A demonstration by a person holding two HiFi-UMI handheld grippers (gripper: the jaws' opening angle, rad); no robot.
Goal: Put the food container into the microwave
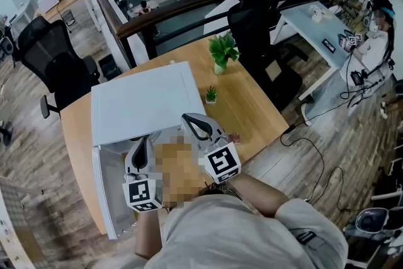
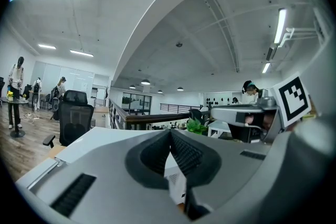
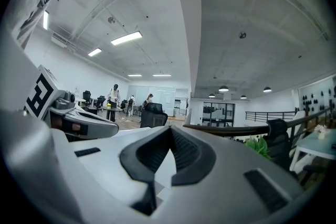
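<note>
A white microwave [image 1: 145, 101] stands on the wooden table [image 1: 252, 110], and its door [image 1: 102, 198] hangs open at the near left. My left gripper [image 1: 140, 147] and right gripper [image 1: 191, 125] are held side by side just in front of it, close to the person's chest. Both are shut with nothing between the pads. In the left gripper view the jaws of the left gripper [image 2: 169, 136] meet over the microwave's white top [image 2: 100, 139]. The right gripper [image 3: 169, 132] looks the same way. No food container shows; a mosaic patch covers the space between the grippers.
A leafy plant [image 1: 221, 50] and a tiny potted plant [image 1: 211, 94] stand on the table right of the microwave. Black office chairs [image 1: 56, 63] [image 1: 258, 16] flank the table. A railing [image 1: 189, 6] runs behind. A person [image 1: 376, 34] sits at a desk far right.
</note>
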